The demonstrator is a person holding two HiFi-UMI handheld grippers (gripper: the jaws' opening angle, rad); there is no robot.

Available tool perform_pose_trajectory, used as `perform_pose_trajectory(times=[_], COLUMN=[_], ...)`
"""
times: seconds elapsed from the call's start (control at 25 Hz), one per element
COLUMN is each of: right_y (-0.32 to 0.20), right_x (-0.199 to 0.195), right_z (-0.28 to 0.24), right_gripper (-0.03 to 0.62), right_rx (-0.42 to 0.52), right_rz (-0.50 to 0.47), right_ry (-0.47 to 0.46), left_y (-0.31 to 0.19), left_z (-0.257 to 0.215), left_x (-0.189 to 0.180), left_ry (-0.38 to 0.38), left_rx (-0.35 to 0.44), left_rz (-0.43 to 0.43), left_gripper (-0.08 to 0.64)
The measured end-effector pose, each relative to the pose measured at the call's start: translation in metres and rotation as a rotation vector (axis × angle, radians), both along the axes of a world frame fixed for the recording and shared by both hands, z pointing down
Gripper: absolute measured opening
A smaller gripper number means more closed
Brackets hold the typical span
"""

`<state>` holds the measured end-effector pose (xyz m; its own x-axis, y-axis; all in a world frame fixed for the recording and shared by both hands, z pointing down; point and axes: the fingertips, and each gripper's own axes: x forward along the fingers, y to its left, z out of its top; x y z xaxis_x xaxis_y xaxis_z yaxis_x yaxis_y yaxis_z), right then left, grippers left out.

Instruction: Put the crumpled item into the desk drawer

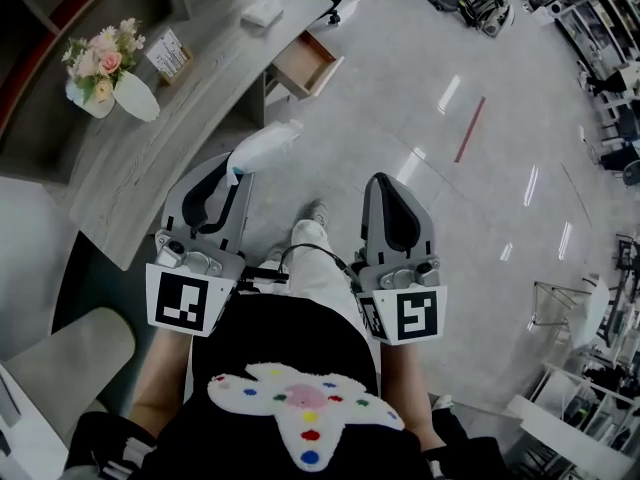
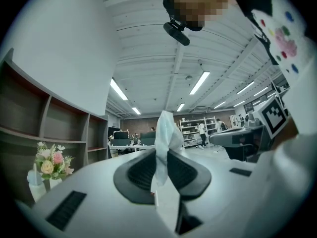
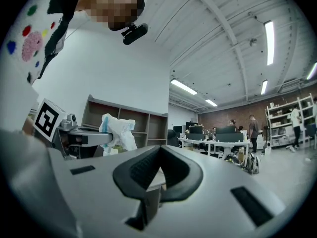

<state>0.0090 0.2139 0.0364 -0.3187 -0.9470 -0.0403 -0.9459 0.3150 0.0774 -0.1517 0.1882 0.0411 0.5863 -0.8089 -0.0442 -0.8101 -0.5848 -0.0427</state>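
Note:
A crumpled white item [image 1: 265, 146] with a bit of blue on it sticks out from the tips of my left gripper [image 1: 232, 173], which is shut on it. In the left gripper view the crumpled item [image 2: 166, 142] stands pinched upright between the dark pads of the left gripper [image 2: 161, 157]. The desk drawer [image 1: 305, 65] hangs open at the far end of the grey desk [image 1: 150, 158], ahead of the gripper. My right gripper [image 1: 390, 183] is beside the left one, shut and empty; the right gripper [image 3: 159, 152] has its tips touching. The right gripper view also shows the crumpled item [image 3: 118, 131].
On the desk stand a vase of flowers [image 1: 100, 73], a small card holder [image 1: 170, 56] and a white pack [image 1: 262, 10]. A pale chair [image 1: 70, 358] is at my lower left. Shelving and racks [image 1: 600, 28] line the far right across the glossy floor.

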Motion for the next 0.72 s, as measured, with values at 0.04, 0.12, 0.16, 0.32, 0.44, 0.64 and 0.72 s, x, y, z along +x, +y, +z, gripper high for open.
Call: perform_pose_trajectory(times=[0.04,0.12,0.16,0.32,0.44,0.64,0.72], right_y=[-0.003,-0.01,-0.014,-0.034,-0.05,-0.08,-0.094], right_x=[0.001,0.003,0.005,0.013,0.021,0.042,0.055], right_z=[0.001,0.001,0.001,0.0,0.0,0.004,0.008], right_gripper=[0.005,0.005,0.005,0.005,0.005,0.005,0.005], right_rx=[-0.007,-0.012,-0.007,-0.007,-0.004,-0.019,-0.045], right_rz=[-0.001,-0.009,-0.015,-0.028,-0.035,-0.053,-0.053], right_ry=[0.001,0.004,0.004,0.001,0.0,0.0,-0.002], left_y=[-0.002,-0.007,-0.01,-0.023,-0.037,-0.065,-0.076], left_z=[0.0,-0.001,-0.002,-0.003,-0.004,-0.004,-0.005], left_x=[0.001,0.004,0.006,0.013,0.02,0.042,0.054], left_ry=[0.001,0.004,0.003,-0.003,-0.006,-0.012,-0.013], left_rx=[0.0,0.0,0.0,0.0,0.003,0.007,0.009], left_rz=[-0.001,-0.005,-0.009,-0.025,-0.036,-0.053,-0.061], left_gripper=[0.066,0.066,0.066,0.066,0.066,0.066,0.066])
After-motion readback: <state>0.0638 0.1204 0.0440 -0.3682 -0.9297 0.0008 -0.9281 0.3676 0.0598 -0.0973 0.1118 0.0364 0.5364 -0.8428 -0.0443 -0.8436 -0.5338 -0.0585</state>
